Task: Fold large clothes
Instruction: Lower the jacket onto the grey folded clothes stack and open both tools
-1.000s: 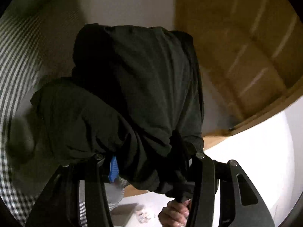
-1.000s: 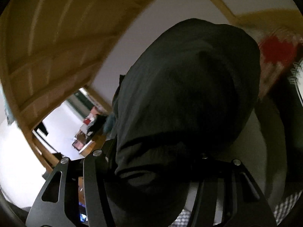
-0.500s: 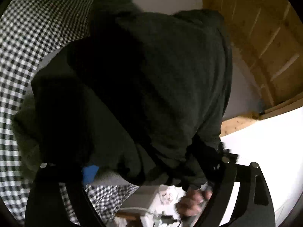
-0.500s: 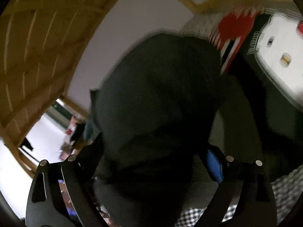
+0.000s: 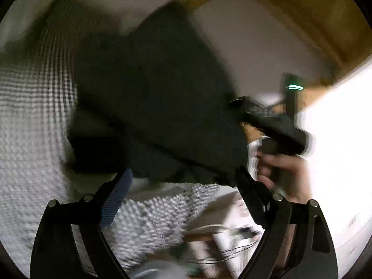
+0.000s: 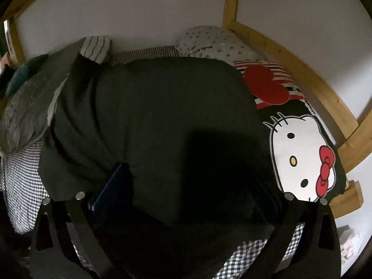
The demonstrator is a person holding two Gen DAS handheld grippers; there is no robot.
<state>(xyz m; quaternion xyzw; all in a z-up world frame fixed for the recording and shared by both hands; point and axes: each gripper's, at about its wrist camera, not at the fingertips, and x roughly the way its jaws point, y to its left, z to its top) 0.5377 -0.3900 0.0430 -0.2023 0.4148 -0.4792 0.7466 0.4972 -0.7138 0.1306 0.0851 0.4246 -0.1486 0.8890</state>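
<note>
Left gripper (image 5: 183, 176): your jaws gape, nothing clamped.
Right gripper (image 6: 186, 181): spread wide over dark green fabric garment (image 6: 162, 121).
Garment: covers checked bedsheet (image 6: 21, 186) at 9 o'clock.

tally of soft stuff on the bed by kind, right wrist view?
Dark garment: 1
Pillows: 2, dotted pillow and striped pillow
Hello Kitty blanket: 1
Grey quilt: 1
Checked sheet: 1
Total: 6
</note>
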